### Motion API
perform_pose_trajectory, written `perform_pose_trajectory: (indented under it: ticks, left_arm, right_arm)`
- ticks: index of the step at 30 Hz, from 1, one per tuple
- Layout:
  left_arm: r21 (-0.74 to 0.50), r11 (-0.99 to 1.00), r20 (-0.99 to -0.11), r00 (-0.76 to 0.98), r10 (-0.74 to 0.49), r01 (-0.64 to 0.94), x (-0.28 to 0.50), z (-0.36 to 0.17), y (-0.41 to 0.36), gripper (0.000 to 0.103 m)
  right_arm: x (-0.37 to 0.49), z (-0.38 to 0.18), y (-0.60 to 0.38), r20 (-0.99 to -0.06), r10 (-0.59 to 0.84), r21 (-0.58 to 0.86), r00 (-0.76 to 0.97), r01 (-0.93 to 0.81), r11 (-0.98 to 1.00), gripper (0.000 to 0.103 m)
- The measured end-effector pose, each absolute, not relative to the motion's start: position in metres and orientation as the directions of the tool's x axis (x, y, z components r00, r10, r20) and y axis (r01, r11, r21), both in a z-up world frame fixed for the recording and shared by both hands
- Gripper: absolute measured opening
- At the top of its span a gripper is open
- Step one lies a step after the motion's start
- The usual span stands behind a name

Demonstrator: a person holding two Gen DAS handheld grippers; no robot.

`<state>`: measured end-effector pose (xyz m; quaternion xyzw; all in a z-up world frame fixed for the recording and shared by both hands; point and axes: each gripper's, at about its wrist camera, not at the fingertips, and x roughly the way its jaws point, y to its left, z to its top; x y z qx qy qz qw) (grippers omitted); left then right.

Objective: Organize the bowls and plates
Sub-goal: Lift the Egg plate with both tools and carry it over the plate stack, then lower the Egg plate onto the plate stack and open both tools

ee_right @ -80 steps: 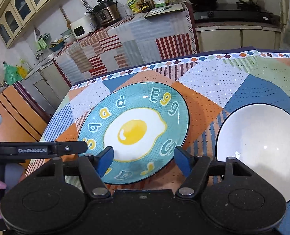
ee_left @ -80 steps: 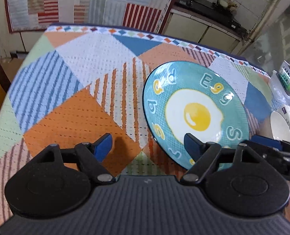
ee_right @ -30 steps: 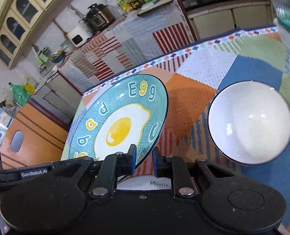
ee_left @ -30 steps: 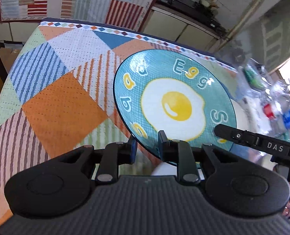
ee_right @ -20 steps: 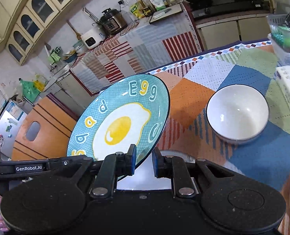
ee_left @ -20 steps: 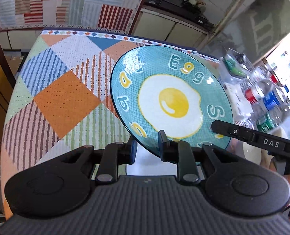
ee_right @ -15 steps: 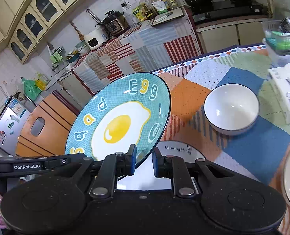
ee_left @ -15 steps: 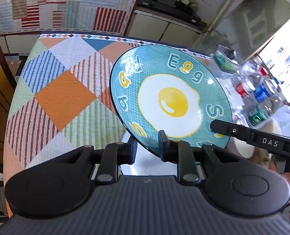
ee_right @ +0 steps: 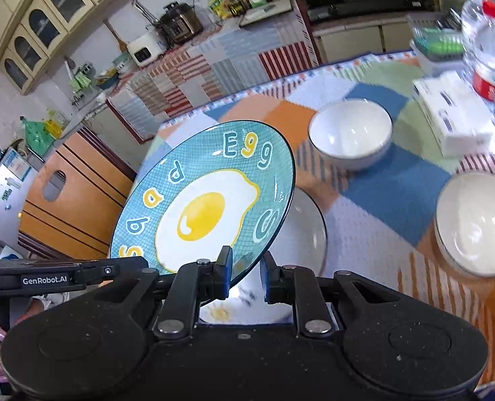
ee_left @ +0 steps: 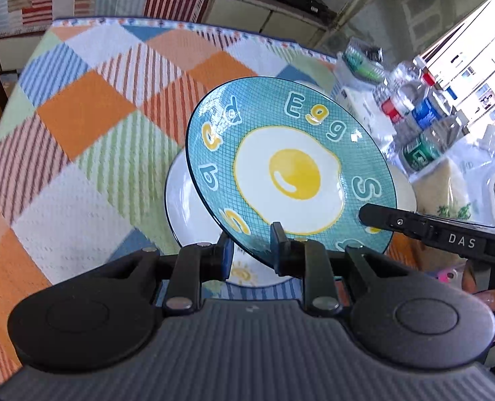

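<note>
A teal plate with a fried-egg picture (ee_left: 291,170) (ee_right: 207,200) is held in the air, tilted, above a white plate with a dark rim (ee_left: 187,207) (ee_right: 307,230) that lies on the table. My left gripper (ee_left: 250,250) is shut on the teal plate's near rim. My right gripper (ee_right: 245,275) is shut on its near rim too. A white bowl (ee_right: 351,138) stands further back on the table. Another white bowl (ee_right: 475,224) stands at the right.
The table has a patchwork checked cloth (ee_left: 80,113). Water bottles (ee_left: 414,113) (ee_right: 481,33), a tissue pack (ee_right: 455,113) and a bag (ee_left: 448,187) crowd the right side. A wooden cabinet (ee_right: 73,193) stands beyond the table's left edge.
Both grippers closed on the teal plate's rim, lifted it off the cloth and carried it back and right. It now hangs over the white plate.
</note>
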<state>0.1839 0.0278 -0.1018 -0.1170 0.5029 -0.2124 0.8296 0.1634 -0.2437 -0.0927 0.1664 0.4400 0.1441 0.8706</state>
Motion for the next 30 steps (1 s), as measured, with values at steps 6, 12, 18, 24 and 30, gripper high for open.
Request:
perform_pose_trajectory:
  ticks: [6, 12, 18, 24, 30]
  left_arm:
    - [-0.395, 0.891, -0.812, 0.368, -0.453, 0.226, 0.178, -0.126, 0.023, 0.020]
    - [-0.385, 0.898, -0.840, 0.323, -0.436, 0.211, 0.179, -0.149, 0.020, 0.021]
    - [-0.383, 0.902, -0.849, 0.309, -0.429, 0.201, 0.183, -0.161, 0.020, 0.020]
    - [-0.398, 0.896, -0.848, 0.295, -0.441, 0.196, 0.187, -0.166, 0.023, 0.021]
    - [-0.410, 0.893, -0.848, 0.283, -0.448, 0.186, 0.191, -0.170, 0.023, 0.022]
  right_arm:
    - [0.159, -0.121, -0.251, -0.738, 0.412, 0.441, 0.535, -0.080, 0.894, 0.022]
    - [0.154, -0.147, -0.252, -0.764, 0.424, 0.459, 0.486, -0.051, 0.887, 0.023]
    - [0.156, -0.159, -0.249, -0.782, 0.419, 0.453, 0.462, -0.041, 0.891, 0.023]
    - [0.160, -0.160, -0.241, -0.801, 0.392, 0.415, 0.452, -0.053, 0.908, 0.023]
    - [0.164, -0.156, -0.231, -0.829, 0.330, 0.339, 0.452, -0.065, 0.939, 0.024]
